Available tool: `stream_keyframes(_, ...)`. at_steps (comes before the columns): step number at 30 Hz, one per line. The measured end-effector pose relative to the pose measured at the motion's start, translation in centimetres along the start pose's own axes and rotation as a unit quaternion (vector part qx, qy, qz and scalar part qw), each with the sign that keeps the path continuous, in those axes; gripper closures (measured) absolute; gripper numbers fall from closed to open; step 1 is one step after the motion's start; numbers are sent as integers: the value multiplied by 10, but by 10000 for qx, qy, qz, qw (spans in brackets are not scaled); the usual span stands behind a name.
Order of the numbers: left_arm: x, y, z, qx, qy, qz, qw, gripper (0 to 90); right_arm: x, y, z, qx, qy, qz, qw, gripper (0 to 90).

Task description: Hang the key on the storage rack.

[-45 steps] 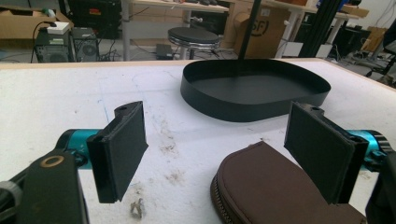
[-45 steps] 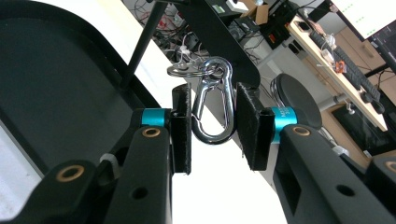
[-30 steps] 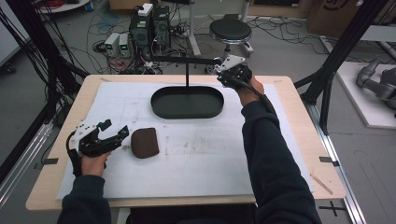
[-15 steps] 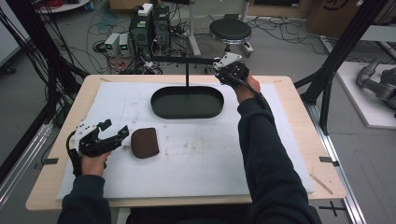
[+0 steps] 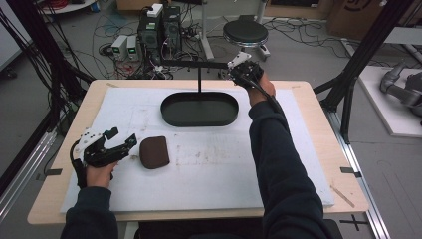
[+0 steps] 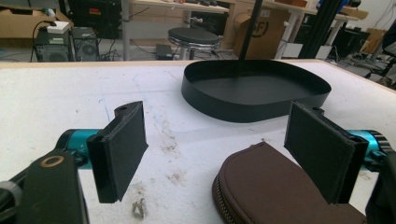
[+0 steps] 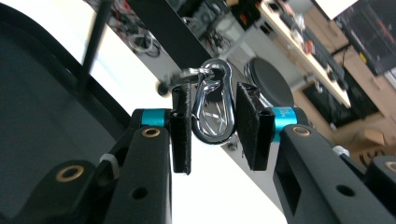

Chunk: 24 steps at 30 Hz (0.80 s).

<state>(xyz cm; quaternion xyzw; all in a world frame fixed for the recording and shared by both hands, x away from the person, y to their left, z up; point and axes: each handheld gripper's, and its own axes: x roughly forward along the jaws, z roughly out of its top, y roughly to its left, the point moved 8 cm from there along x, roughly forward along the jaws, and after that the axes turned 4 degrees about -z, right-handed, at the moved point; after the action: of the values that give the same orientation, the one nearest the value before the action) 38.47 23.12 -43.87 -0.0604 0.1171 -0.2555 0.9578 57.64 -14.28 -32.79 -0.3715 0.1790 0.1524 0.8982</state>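
The black tray (image 5: 199,110) sits at the table's far middle. Above its far right rim, the right gripper (image 7: 214,122) clamps a carabiner (image 7: 212,114) hanging off the stand's bar (image 5: 191,63). The left gripper (image 6: 224,149) stands open over the brown pouch (image 5: 154,152).

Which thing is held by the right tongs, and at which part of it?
The right tongs hold a silver carabiner clip, pinched across the two long sides of its loop. The left tongs are open and hold nothing.
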Motion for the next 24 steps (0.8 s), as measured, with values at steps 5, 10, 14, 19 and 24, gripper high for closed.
stream_keyframes(5, 0, -1, 0, -3, 8, -6, 10000, 206, 3, -4, -14, 84, 293, 235, 9993, 659)
stream_keyframes(10, 1, -2, -2, 27, 73, -17, 10000, 206, 0, -2, -23, 363, 283, 437, 9980, 509)
stream_keyframes(14, 1, -3, -2, 14, 85, 5, 10000, 206, -14, -6, -37, 534, 165, 748, 9956, 444)
stream_keyframes(19, 2, -6, -2, -103, 190, 74, 9997, 206, -42, -14, -69, 960, 262, 1318, 9863, 321)
stream_keyframes(24, 6, -13, 1, -198, 233, -11, 9995, 196, -71, -17, -110, 1232, 152, 1484, 9811, 293)
